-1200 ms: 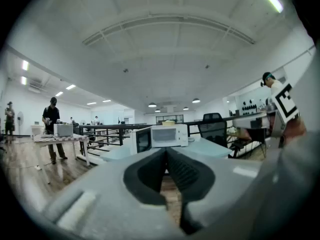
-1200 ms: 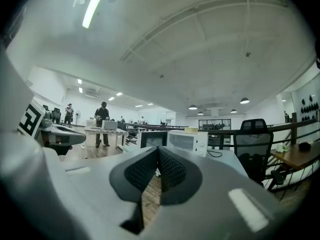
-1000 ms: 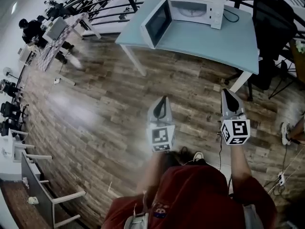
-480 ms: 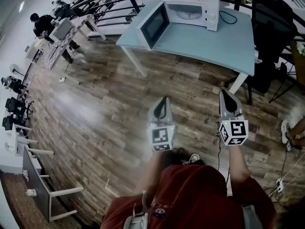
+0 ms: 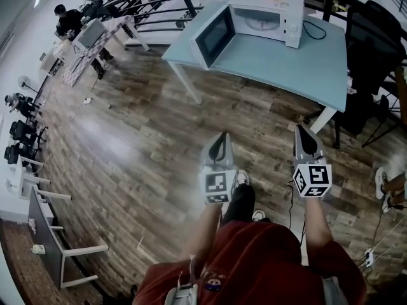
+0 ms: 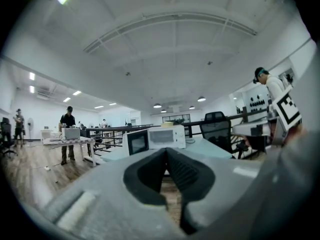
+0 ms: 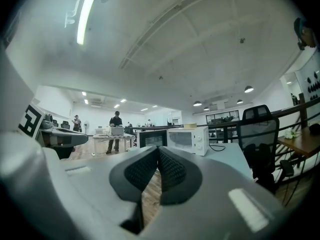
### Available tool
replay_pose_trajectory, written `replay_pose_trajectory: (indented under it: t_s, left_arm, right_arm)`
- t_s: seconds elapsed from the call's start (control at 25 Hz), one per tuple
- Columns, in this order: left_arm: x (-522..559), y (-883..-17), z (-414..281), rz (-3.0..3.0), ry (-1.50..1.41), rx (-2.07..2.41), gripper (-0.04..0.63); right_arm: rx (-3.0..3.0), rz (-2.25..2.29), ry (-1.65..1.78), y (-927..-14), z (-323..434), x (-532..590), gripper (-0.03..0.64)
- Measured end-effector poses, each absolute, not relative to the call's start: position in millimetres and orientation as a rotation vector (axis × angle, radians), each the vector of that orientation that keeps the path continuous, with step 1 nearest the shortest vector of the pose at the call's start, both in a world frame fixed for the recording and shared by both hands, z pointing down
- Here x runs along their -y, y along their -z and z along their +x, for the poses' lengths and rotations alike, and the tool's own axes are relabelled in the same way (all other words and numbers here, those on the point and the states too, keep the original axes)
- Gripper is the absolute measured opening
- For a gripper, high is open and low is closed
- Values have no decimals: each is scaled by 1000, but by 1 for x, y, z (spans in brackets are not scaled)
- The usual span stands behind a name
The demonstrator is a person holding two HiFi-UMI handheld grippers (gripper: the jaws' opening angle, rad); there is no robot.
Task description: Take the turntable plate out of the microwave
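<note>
We look down on a wood-plank floor point(image 5: 127, 145). At its far side stands a pale blue table point(image 5: 286, 56) on white legs, a black office chair point(image 5: 374, 33) by its right edge and a dark railing point(image 6: 117, 129) behind. Overhead, a white vaulted ceiling point(image 6: 165, 49) carries strip lights point(image 7: 85, 19).

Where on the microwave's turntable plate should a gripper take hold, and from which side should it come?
Probably the plate's front rim, one jaw over it and one under, coming in level through the microwave's open front. The plate appears to lie flat inside, walled in on the other sides. The door stands swung open, clear of that path.
</note>
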State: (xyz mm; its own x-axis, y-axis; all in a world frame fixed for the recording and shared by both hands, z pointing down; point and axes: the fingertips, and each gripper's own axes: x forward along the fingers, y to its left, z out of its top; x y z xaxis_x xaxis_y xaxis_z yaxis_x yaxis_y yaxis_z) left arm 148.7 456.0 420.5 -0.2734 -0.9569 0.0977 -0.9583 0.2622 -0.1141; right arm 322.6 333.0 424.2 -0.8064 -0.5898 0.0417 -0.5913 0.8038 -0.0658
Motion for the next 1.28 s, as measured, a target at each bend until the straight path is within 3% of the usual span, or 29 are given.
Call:
replay_pose_trajectory:
  t_s: [1.28]
  left_arm:
    - [-234, -431, -67, 2062, -147, 2336, 1]
  right_arm:
    - [2805, 1134, -145, -440, 107, -142, 1]
